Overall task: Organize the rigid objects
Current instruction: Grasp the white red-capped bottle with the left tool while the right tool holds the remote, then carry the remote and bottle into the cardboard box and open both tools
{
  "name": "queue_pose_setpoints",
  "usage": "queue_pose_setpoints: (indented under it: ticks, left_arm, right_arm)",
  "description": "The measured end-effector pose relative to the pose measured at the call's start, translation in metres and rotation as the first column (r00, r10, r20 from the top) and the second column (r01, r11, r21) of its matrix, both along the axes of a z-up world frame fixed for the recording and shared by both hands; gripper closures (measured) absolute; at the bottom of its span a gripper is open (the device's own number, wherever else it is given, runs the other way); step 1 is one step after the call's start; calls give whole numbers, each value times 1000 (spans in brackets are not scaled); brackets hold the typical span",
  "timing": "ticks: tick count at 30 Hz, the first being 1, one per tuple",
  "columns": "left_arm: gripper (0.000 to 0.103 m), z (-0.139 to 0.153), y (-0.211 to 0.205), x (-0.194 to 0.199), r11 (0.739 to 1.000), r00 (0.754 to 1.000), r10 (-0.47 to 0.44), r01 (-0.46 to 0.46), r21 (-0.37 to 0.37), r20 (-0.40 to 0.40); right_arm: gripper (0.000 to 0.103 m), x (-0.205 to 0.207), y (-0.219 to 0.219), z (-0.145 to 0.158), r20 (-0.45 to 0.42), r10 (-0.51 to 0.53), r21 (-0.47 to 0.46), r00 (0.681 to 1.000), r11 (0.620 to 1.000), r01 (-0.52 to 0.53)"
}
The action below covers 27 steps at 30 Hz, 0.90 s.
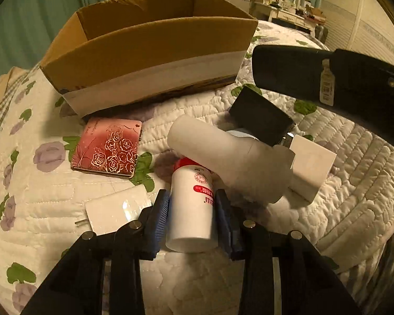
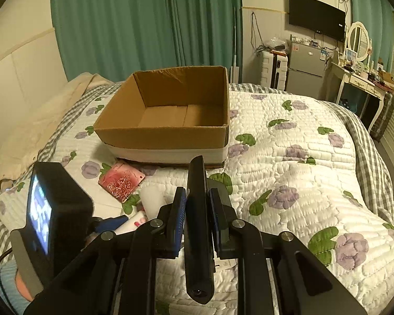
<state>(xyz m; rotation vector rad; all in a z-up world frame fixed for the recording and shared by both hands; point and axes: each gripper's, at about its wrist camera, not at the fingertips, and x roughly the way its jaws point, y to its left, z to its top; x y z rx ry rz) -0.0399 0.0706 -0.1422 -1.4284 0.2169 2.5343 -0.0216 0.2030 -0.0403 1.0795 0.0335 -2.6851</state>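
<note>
My left gripper (image 1: 193, 204) is shut on a white bottle with a red label (image 1: 191, 210) that lies on the quilt. A white tube (image 1: 223, 157) rests across the bottle's far end. My right gripper (image 2: 197, 204) is shut on a flat black device (image 2: 198, 223) and holds it above the bed; the device also shows in the left wrist view (image 1: 328, 81) at the upper right. The open cardboard box (image 2: 170, 134) sits empty on the bed beyond both grippers; it also shows in the left wrist view (image 1: 149, 52).
A pink rose-patterned case (image 1: 107, 147) lies before the box. A flat white card (image 1: 115, 210), a white box (image 1: 310, 165) and a black block (image 1: 260, 115) lie nearby. The left gripper's camera unit (image 2: 55, 210) is at left. A fridge (image 2: 304, 68) and dresser (image 2: 359, 81) stand beyond the bed.
</note>
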Motion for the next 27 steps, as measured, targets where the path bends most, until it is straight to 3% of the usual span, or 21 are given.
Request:
queue_pose_setpoints:
  ticks: [4, 11, 20, 27]
  left_arm:
    - [67, 13, -8, 9, 1000, 999, 21, -21, 2, -32]
    - [67, 81, -31, 15, 995, 973, 98, -92, 40, -208]
    - [67, 146, -56, -43, 985, 928, 168, -142, 102, -333]
    - [67, 142, -68, -106, 980, 922, 197, -174, 99, -334]
  right_arm:
    - [86, 1, 0, 4, -9, 4, -6, 1000, 1000, -4]
    - [86, 3, -9, 31, -67, 28, -18, 997, 999, -29]
    - [86, -35, -41, 89, -189, 86, 19, 978, 996, -84]
    - [86, -96, -59, 98, -219, 86, -15, 972, 996, -92]
